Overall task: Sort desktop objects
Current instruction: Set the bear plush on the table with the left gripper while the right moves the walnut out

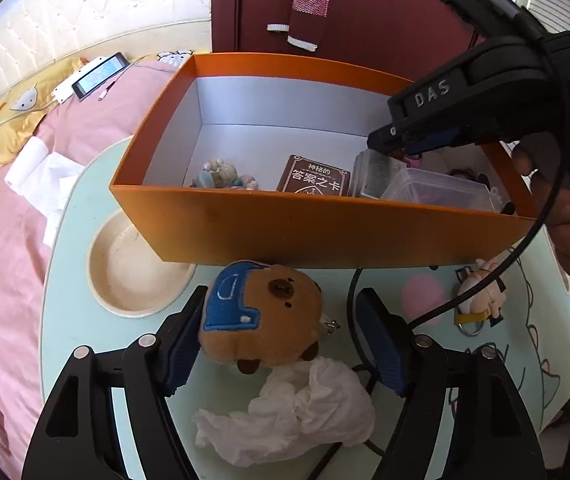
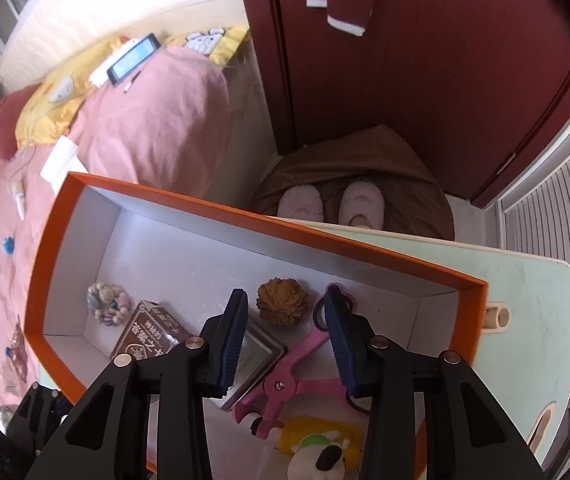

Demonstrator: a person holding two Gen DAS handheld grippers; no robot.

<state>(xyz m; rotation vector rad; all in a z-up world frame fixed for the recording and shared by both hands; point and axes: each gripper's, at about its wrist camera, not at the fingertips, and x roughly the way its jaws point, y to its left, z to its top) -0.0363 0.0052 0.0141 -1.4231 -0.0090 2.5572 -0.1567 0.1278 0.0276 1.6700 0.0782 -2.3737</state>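
Beside the orange box (image 1: 245, 224), on the table (image 1: 85, 332), our left claw (image 1: 281, 344) straddles the plush toy (image 1: 261, 312), open, ready to grip; our right claw (image 2: 285, 336) hangs empty over the box, part-open.

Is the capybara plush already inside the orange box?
No, the capybara plush lies on the table in front of the orange box.
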